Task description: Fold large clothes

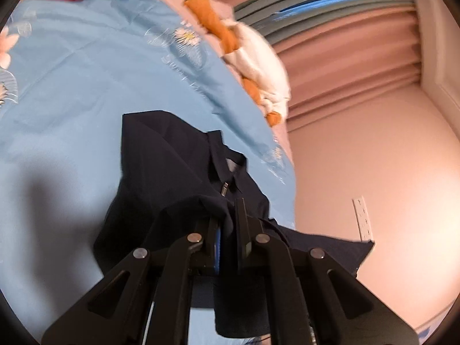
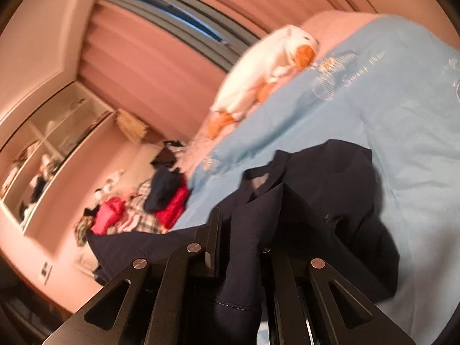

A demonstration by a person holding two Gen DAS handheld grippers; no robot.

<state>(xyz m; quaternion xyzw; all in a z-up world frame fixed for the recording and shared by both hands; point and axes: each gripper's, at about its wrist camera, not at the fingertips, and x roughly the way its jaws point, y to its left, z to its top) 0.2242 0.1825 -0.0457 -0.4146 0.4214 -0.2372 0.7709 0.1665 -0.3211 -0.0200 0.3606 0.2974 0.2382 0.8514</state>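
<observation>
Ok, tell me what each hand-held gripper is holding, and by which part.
Both hold the navy shirt: left hand-held gripper pinches a fabric edge below the collar; right hand-held gripper clamps a hemmed fold.

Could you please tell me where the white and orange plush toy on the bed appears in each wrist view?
Left wrist view: the plush toy lies upper centre, along the right edge of the light blue bedspread.
Right wrist view: the plush toy lies upper centre, at the bedspread's left edge.
Shared landmark: the dark navy zip-collar garment.
</observation>
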